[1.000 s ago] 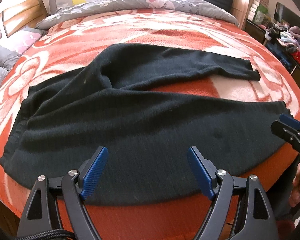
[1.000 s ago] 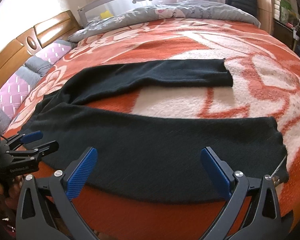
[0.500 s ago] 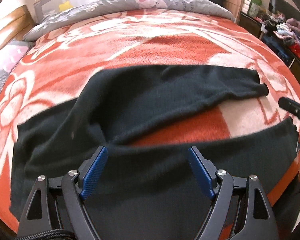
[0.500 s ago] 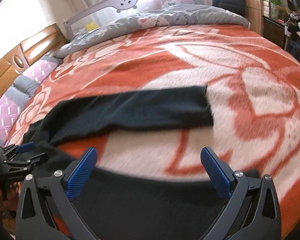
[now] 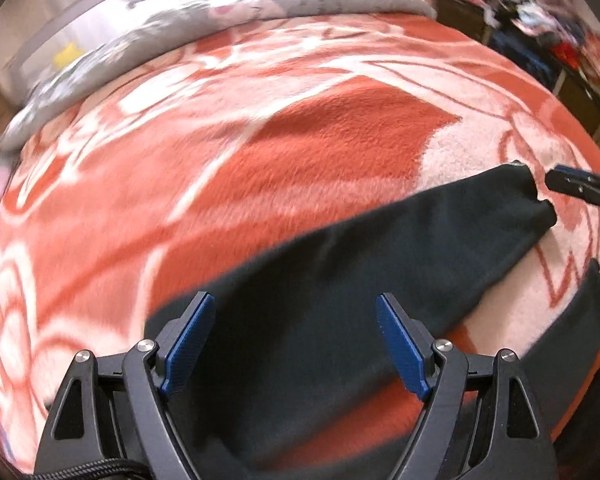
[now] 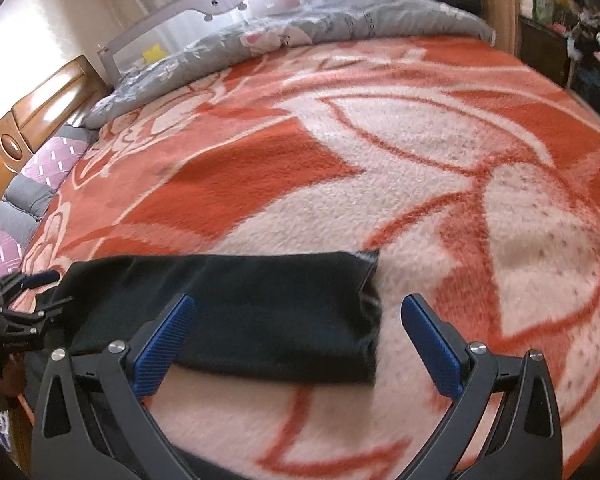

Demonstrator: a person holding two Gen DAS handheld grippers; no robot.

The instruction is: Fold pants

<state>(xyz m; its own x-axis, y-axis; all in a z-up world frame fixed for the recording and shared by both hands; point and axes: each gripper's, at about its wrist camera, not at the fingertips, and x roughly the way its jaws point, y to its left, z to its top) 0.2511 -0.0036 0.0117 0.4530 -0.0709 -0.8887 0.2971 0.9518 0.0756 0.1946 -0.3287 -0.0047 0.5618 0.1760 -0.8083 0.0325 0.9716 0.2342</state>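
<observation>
Dark, nearly black pants [image 5: 380,264] lie spread flat on a red and cream floral blanket [image 5: 260,160]. My left gripper [image 5: 296,340] is open above the far leg near the crotch, nothing between its blue pads. The far leg's cuff [image 5: 532,196] lies at the right, close to the tip of the right gripper [image 5: 584,192]. In the right wrist view the far leg [image 6: 240,312] ends at its cuff [image 6: 370,300]. The right gripper [image 6: 296,340] hangs open just above that cuff. The near leg is mostly hidden below both views.
A grey floral quilt [image 6: 300,28] and a grey bed rail [image 6: 220,0] line the far edge. A wooden headboard [image 6: 28,120] and pink-grey pillows [image 6: 32,184] lie to the left. Cluttered dark shelves [image 5: 540,32] stand to the right of the bed.
Both grippers have moved forward over the bed, from the near leg to the far leg. Both stayed open, and the pants have not moved.
</observation>
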